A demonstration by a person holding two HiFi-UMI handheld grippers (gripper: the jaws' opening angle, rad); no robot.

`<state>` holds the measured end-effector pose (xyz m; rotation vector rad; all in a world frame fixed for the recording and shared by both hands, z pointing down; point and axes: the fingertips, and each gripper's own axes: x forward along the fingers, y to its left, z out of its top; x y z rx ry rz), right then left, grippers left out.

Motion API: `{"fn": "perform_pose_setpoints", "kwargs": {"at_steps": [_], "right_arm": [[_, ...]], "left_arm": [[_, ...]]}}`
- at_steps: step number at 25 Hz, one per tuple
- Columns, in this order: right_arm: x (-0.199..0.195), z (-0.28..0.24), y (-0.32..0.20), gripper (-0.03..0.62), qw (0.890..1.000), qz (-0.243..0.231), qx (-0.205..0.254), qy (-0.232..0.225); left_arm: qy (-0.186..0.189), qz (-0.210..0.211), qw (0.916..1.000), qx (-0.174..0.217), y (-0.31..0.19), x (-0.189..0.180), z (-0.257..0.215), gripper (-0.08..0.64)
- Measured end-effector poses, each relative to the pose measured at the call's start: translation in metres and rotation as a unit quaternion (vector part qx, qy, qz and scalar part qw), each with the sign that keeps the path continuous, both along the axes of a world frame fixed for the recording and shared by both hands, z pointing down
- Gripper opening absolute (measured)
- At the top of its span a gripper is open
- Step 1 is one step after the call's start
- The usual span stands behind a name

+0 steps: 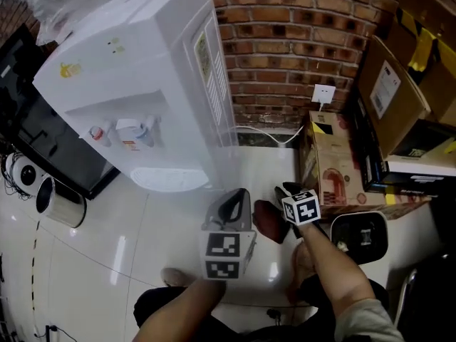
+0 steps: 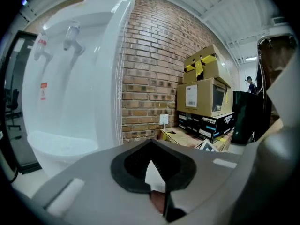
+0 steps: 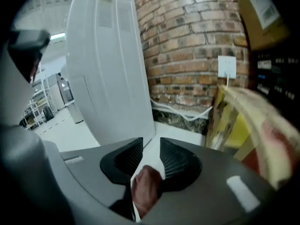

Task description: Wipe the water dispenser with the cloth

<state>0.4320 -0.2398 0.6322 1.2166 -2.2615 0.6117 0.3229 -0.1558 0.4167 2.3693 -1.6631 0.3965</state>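
We hold the right gripper [image 3: 146, 159] parted around the brown cloth [image 3: 145, 191]. The left gripper [image 2: 150, 163] is closed and empty. The water dispenser [image 1: 142, 70] label [image 1: 130, 146] is unreadable.

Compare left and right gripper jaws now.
Left gripper jaws meet at the tips; right gripper jaws stand apart. The cloth fills the base of the right gripper's gap; only a sliver shows under the left's. Both face the dispenser.
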Motion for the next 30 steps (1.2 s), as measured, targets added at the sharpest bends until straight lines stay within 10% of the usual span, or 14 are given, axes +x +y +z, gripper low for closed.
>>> {"fn": "perform_pose_setpoints", "kwargs": {"at_steps": [3, 12, 19, 30], "right_arm": [[0.017, -0.092, -0.002, 0.014, 0.998, -0.001, 0.068, -0.019], [0.036, -0.320, 0.095, 0.014, 0.958, 0.039, 0.241, -0.153], [0.026, -0.370, 0.140, 0.012, 0.933, 0.046, 0.322, -0.152], [-0.006, -0.347, 0.176, 0.011, 0.949, 0.034, 0.300, -0.096]], "left_arm": [[0.012, 0.001, 0.9996, 0.025, 0.002, 0.002, -0.022, 0.000], [0.020, 0.030, 0.9954, 0.088, 0.039, 0.001, -0.078, 0.000], [-0.001, 0.031, 0.9919, 0.123, 0.067, -0.028, -0.096, 0.000], [0.027, 0.059, 0.9878, 0.142, 0.083, -0.032, -0.115, 0.000]]}}
